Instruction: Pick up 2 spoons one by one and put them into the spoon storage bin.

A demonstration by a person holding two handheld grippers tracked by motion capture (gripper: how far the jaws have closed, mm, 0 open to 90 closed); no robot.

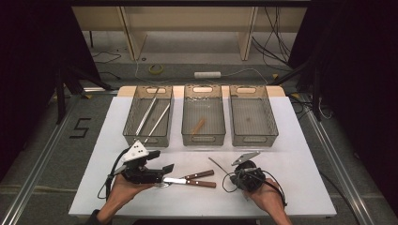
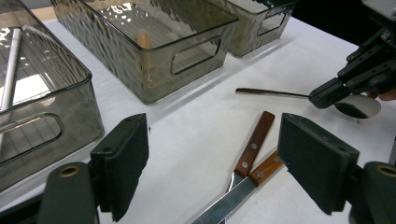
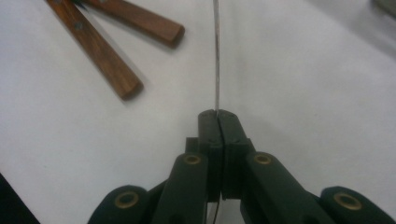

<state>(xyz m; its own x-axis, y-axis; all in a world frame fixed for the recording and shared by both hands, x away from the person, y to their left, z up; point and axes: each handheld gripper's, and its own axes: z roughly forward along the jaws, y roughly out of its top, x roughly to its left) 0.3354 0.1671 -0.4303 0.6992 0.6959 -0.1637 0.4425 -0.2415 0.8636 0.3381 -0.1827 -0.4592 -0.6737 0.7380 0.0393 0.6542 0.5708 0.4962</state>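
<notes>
The spoon (image 2: 299, 97) looks light, stiff and slippery, best pinched on its thin handle. It lies on the desk (image 1: 300, 140) right of the two knives (image 1: 195, 178), and the right tool (image 3: 217, 114) is pressed together on that handle near the bowl. The left tool (image 2: 212, 163) hangs spread over the knives.

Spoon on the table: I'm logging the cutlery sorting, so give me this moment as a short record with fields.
spoon: on the white table, handle pinched edge-on
right hand-held gripper: shut on the spoon
left hand-held gripper: open, jaws either side of the knives, not touching them
wooden-handled knives: two, lying crossed on the table
left bin: long metal utensils
middle bin: one wooden piece
right bin: looks empty
</notes>
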